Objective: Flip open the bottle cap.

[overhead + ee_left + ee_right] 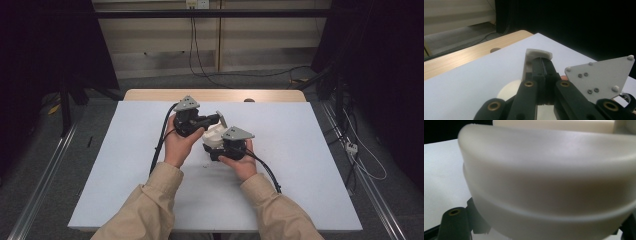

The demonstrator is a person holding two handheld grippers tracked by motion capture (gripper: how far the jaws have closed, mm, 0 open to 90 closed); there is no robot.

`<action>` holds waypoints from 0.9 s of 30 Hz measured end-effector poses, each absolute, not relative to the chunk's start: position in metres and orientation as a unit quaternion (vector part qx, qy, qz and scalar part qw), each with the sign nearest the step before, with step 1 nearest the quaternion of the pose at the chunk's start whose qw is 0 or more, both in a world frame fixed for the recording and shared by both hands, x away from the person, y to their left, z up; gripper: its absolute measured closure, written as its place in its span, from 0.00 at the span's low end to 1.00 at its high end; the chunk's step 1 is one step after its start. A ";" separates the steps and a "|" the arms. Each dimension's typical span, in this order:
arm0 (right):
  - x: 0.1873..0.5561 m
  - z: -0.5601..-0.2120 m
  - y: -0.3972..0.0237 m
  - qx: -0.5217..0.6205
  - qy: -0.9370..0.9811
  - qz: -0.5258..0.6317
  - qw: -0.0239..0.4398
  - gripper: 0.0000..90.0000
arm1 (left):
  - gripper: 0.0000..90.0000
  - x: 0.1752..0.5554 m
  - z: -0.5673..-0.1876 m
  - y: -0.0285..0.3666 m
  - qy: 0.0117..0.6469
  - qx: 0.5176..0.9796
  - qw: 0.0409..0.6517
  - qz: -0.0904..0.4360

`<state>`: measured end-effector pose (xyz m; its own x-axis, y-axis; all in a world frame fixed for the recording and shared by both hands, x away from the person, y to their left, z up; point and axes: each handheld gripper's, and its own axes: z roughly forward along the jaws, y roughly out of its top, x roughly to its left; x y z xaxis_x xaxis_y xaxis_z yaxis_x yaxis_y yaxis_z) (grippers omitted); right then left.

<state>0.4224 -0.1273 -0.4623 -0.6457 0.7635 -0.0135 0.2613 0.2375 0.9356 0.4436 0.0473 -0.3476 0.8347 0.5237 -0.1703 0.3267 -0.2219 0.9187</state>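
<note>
Mid-sheet, white container (pixel 214 134) (both grippers clamped), margins wide.

1. The white sheet (pixel 125 170) lies on the table (pixel 150 94); a strip of the table shows behind the sheet.
2. The plastic container (pixel 214 135) sits near the middle of the sheet.
3. The left gripper (pixel 216 118) is just left of and behind the container.
4. The right gripper (pixel 212 150) is at the container's right, on its near side.
</note>
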 end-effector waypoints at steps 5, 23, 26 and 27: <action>0.422 -0.462 -0.127 0.342 0.748 0.512 0.246 0.20 | 1.00 0.444 -0.346 0.046 0.271 0.778 0.560 0.090; 0.422 -0.462 -0.127 0.342 0.749 0.512 0.246 0.21 | 1.00 0.447 -0.343 0.035 0.268 0.780 0.558 0.091; 0.422 -0.462 -0.127 0.342 0.749 0.512 0.246 0.20 | 1.00 0.448 -0.343 0.034 0.267 0.780 0.558 0.093; 0.422 -0.462 -0.127 0.342 0.749 0.512 0.246 0.20 | 1.00 0.448 -0.343 0.034 0.268 0.780 0.558 0.092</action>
